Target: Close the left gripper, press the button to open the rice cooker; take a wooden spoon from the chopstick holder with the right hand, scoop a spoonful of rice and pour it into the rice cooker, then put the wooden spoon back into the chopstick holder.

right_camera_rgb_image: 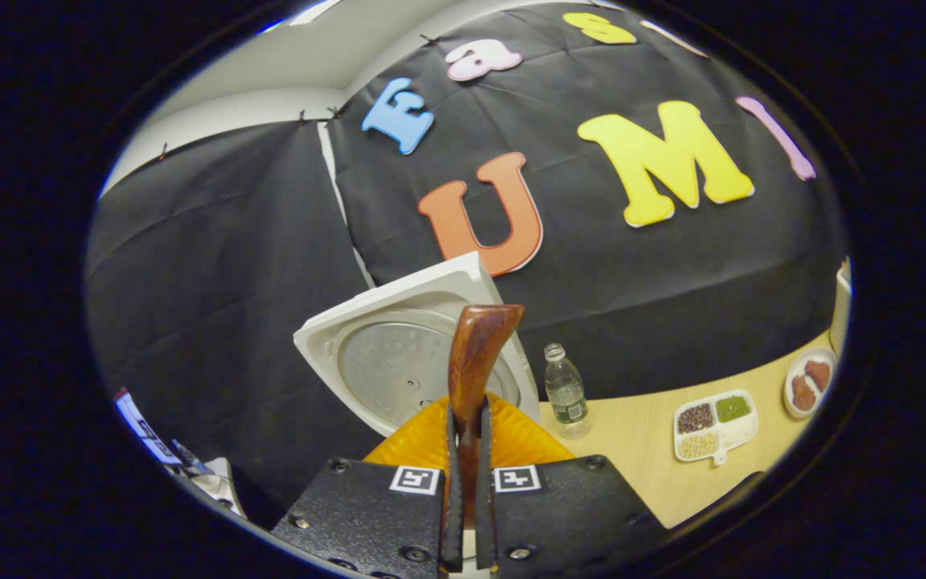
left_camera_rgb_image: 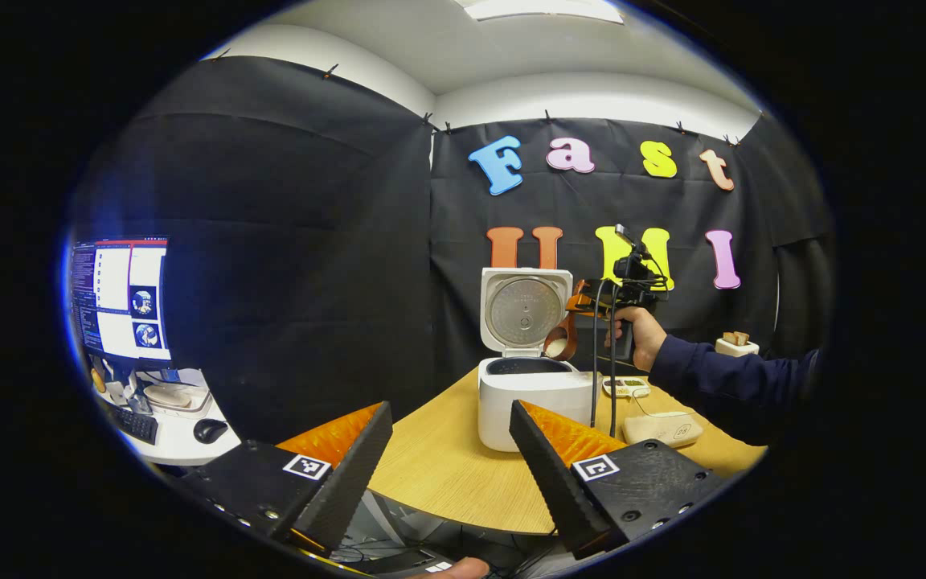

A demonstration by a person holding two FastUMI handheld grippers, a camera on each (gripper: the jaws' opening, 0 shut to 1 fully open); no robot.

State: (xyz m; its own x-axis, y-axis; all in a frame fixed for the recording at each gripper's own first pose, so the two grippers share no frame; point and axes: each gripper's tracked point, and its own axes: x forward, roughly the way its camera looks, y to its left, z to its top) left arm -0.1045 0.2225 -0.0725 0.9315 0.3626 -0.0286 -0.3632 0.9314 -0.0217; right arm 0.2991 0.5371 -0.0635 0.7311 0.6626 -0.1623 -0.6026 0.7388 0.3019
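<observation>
— Where's the rice cooker (left_camera_rgb_image: 534, 384) from your tongs?

— Lid up, pot just below my right tongs (right_camera_rgb_image: 467, 474), which are clamped on the wooden spoon (right_camera_rgb_image: 475, 362); its handle runs forward between them, the rice-filled bowl hanging beside the pot rim

— And your left tongs (left_camera_rgb_image: 451, 458)?

— Spread wide, holding nothing, well back from the cooker on the surface (left_camera_rgb_image: 447, 474). The right does the tipping, I'd say

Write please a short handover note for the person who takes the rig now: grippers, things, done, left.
Left gripper: open, holding nothing, back from the rice cooker.
Right gripper: shut on the wooden spoon, held beside the raised lid; the bowl with white rice is tipped over the pot.
Done: cooker open, spoon taken, rice scooped.
Left: finish pouring, return the spoon to the chopstick holder.
</observation>
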